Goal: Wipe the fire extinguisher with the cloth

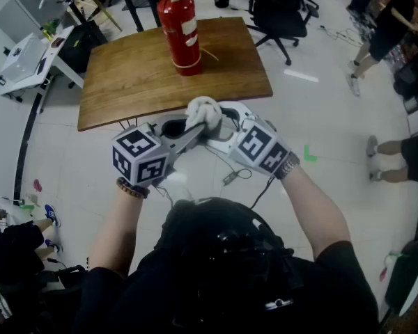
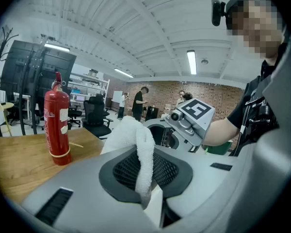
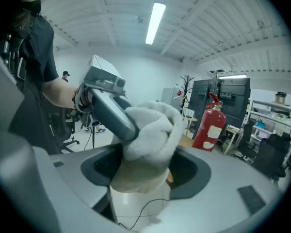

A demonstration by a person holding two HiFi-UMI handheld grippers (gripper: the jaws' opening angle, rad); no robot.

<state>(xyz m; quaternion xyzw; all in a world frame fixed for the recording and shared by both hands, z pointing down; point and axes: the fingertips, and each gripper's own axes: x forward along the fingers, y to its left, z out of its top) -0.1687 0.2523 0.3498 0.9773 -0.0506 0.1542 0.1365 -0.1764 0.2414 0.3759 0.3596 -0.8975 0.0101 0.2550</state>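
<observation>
A red fire extinguisher (image 1: 180, 30) stands upright near the far edge of a wooden table (image 1: 139, 75); it also shows in the left gripper view (image 2: 56, 125) and the right gripper view (image 3: 209, 123). Both grippers hang in the air in front of the table's near edge, tips meeting. My left gripper (image 1: 195, 132) is shut on a white cloth (image 1: 203, 111), which sticks up from its jaws (image 2: 136, 140). My right gripper (image 1: 219, 127) faces it with jaws spread wide, and the bunched cloth (image 3: 153, 130) sits between them.
Black office chairs (image 1: 279, 5) stand beyond the table. A white desk (image 1: 28, 54) is at the far left. People stand at the right edge (image 1: 390, 19). A green tape mark (image 1: 310, 153) lies on the pale floor.
</observation>
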